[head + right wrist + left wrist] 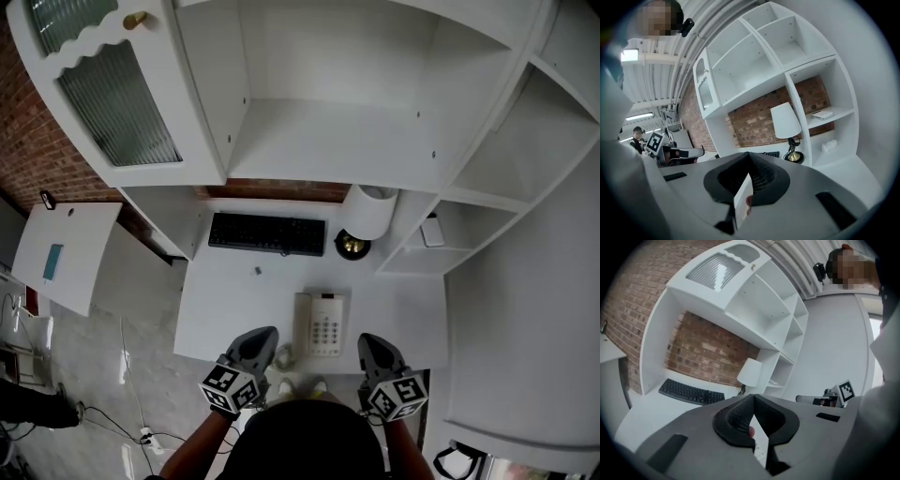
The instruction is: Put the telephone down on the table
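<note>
A white telephone lies flat on the white table, near its front edge, with its handset on the left side and its keypad facing up. My left gripper hovers just left of the phone, shut with nothing between its jaws. My right gripper hangs just right of the phone, also shut and empty. Neither touches the phone. In the left gripper view the jaws meet at the tips. In the right gripper view the jaws are closed the same way.
A black keyboard lies at the back of the table. A white-shaded lamp with a brass base stands at the back right. A small dark item lies mid-table. White shelves rise above, and a glass cabinet door hangs open on the left.
</note>
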Available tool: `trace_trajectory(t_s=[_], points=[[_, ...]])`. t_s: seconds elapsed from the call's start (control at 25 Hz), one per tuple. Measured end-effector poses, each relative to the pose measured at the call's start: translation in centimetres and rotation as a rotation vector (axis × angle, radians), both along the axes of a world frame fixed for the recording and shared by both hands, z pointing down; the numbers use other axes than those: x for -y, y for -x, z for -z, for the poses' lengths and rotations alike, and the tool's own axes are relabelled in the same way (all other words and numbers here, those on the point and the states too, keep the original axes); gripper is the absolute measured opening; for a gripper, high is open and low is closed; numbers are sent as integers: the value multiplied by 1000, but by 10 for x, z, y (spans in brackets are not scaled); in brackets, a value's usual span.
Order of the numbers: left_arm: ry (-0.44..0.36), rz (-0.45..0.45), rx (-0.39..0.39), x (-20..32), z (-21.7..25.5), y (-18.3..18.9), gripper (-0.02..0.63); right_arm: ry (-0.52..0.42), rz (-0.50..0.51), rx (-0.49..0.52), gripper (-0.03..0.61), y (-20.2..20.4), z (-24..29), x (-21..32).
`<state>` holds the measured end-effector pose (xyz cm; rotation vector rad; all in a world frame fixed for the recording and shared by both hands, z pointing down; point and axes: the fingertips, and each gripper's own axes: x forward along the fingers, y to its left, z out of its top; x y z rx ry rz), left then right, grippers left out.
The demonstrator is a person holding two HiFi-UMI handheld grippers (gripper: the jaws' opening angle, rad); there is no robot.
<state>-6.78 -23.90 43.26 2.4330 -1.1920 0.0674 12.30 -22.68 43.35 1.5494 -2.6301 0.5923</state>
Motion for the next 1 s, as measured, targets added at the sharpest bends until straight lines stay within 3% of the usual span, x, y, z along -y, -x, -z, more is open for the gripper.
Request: trace_trajectory(t_s=[0.32,0.68,1.0], points=[[-149,8,129,0,15,-8,17,-53,16,-62,-3,11,14,-1],[-204,20,84,9,57,1,17,-141,-12,-93,-3,0,52,1],[-214,41,95,8,60,13,17,-149,-29,-95,-3,-8,62,-4]])
